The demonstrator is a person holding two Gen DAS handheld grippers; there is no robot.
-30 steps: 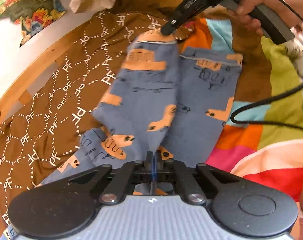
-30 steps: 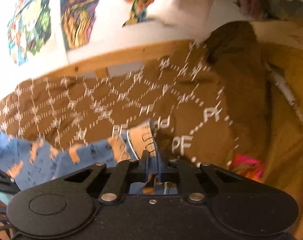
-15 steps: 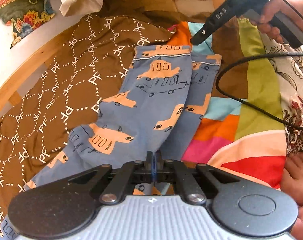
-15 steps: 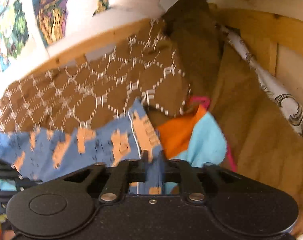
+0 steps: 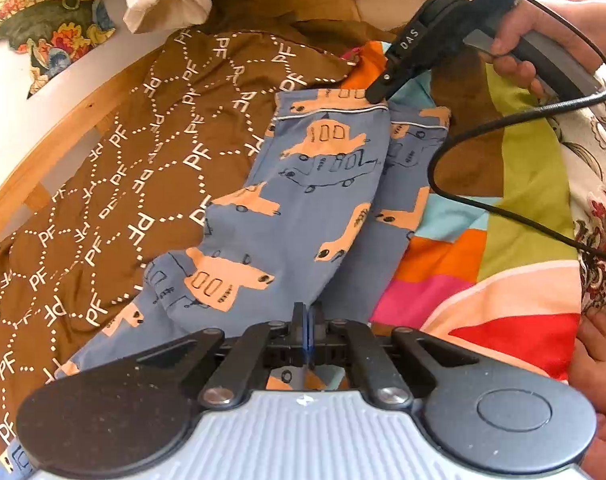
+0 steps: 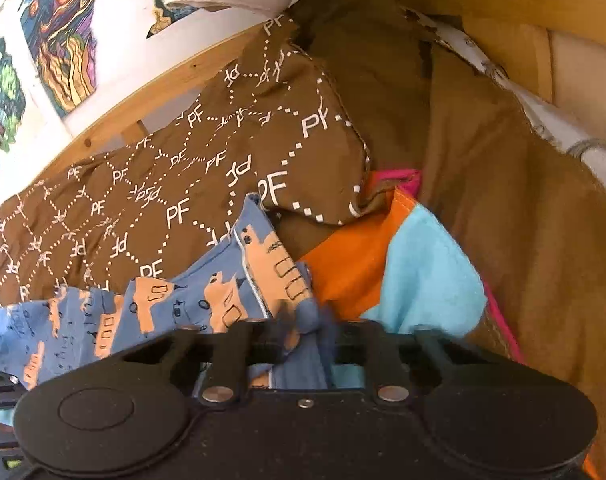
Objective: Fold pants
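On bed, across brown PF-print blanket (image 5: 115,184) and patchwork quilt (image 5: 515,184): blue car-print pants (image 5: 299,208), one leg laid over other. Left gripper (image 5: 305,320) fingers clamped on near crotch end. Right gripper (image 5: 377,94) at far cuff; blurred, cannot tell whether gripping, probably aligning hems.

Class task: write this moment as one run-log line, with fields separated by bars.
stage: leg-over-leg fold | left gripper: shut on blue bus-print cotton pants | right gripper: at hem, state unclear | surface: brown PF-print blanket

Bed (image 5: 31,168) — brown cover (image 5: 115,168), patchwork quilt (image 5: 515,280)
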